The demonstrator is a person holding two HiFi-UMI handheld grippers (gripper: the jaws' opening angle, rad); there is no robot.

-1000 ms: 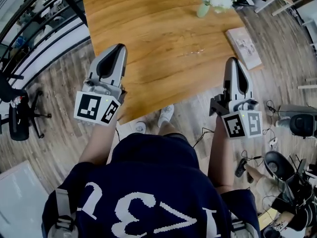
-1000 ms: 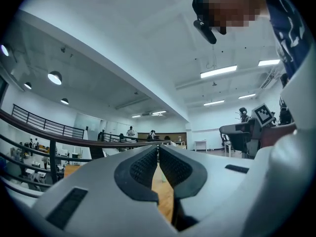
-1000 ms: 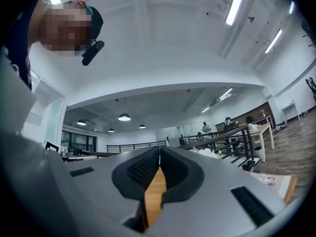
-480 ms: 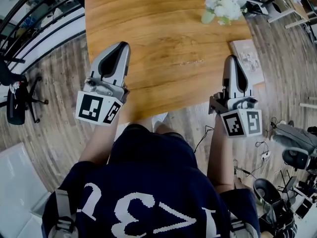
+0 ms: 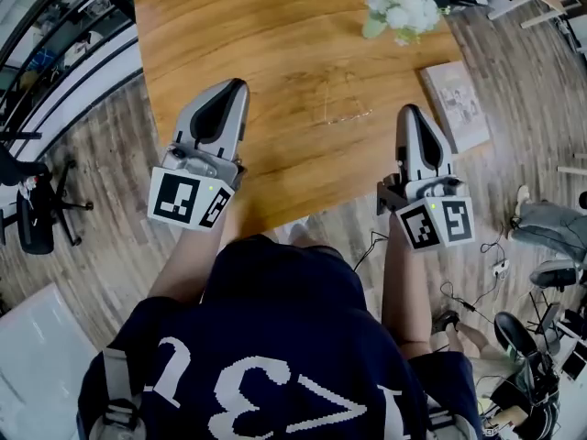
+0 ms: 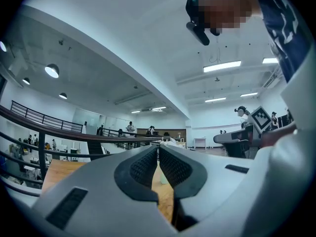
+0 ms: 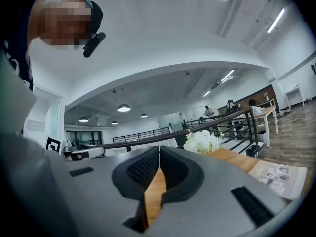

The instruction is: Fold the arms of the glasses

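Observation:
A thin, clear-framed pair of glasses (image 5: 347, 110) lies on the wooden table (image 5: 266, 35), faint and hard to make out; I cannot tell how its arms stand. My left gripper (image 5: 236, 87) reaches over the table's near left part, shut with nothing in it, well left of the glasses. My right gripper (image 5: 409, 111) is shut and empty too, its tip just right of the glasses, near the table's front right edge. In the left gripper view the pads (image 6: 147, 165) close to a narrow slit around nothing. The right gripper view shows the same, the pads (image 7: 144, 169) with only tabletop behind them.
A vase of white flowers (image 5: 397, 2) stands at the table's far right, also in the right gripper view as flowers (image 7: 201, 141). A book (image 5: 456, 103) lies at the right edge. An office chair (image 5: 35, 211) and a railing (image 5: 64, 35) are at the left; cables and gear on the floor at right.
Both grippers have moved forward over the table's near edge, the right one closing in on the glasses. Both stay shut.

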